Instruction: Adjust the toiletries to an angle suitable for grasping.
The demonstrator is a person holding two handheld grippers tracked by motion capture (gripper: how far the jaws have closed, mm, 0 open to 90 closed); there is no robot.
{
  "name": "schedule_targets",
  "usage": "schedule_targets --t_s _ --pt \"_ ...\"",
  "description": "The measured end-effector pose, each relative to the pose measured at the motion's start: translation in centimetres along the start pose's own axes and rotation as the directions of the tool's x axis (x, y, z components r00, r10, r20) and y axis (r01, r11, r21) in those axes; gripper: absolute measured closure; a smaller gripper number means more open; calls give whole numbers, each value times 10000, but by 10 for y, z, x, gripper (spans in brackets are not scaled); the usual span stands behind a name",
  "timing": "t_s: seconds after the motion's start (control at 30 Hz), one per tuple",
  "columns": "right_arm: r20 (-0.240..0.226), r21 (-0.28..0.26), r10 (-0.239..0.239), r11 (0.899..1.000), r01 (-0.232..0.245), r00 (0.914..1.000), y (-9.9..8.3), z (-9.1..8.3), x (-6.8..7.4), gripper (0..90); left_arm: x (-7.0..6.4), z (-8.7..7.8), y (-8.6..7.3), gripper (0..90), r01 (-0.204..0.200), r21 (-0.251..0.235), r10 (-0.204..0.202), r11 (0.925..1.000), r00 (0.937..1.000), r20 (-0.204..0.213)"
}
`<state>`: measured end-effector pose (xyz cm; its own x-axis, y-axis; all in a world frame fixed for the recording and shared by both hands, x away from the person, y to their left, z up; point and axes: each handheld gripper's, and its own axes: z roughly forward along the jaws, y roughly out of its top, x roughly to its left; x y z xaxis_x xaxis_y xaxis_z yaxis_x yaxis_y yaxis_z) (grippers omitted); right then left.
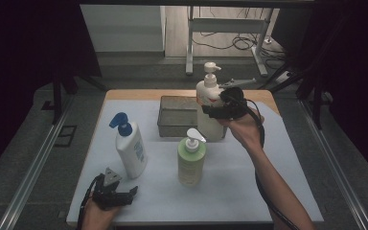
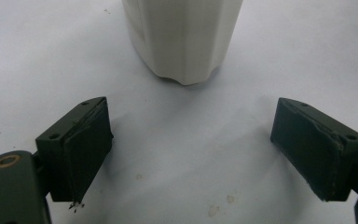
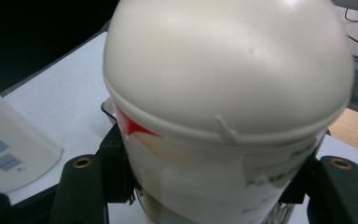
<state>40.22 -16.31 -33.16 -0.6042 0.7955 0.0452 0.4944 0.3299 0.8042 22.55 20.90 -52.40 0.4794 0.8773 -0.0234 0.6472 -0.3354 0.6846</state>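
Beside the grey metal tray [image 1: 177, 117], at the far right of the white table [image 1: 230, 191], the right gripper [image 1: 223, 108] clamps both jaws around a white pump bottle with a red label [image 1: 210, 100]. Near the front left edge, the left gripper [image 1: 117, 195] rests with jaws spread apart, empty, facing the blue-pump lotion bottle [image 1: 129, 146]; a green pump bottle [image 1: 191, 158] stands mid-table.

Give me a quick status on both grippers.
Left hand-held gripper open, idle near table edge. Right hand-held gripper shut on white pump bottle with red label, beside grey metal tray. Nothing obstructing.
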Motion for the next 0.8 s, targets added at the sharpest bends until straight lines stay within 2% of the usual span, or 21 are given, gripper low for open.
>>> schedule_targets --t_s 0.8 --pt "-201 -292 58 9996 -63 9998 19 50 8 374 0 0 0 121 8 25 -8 10000 10000 14"
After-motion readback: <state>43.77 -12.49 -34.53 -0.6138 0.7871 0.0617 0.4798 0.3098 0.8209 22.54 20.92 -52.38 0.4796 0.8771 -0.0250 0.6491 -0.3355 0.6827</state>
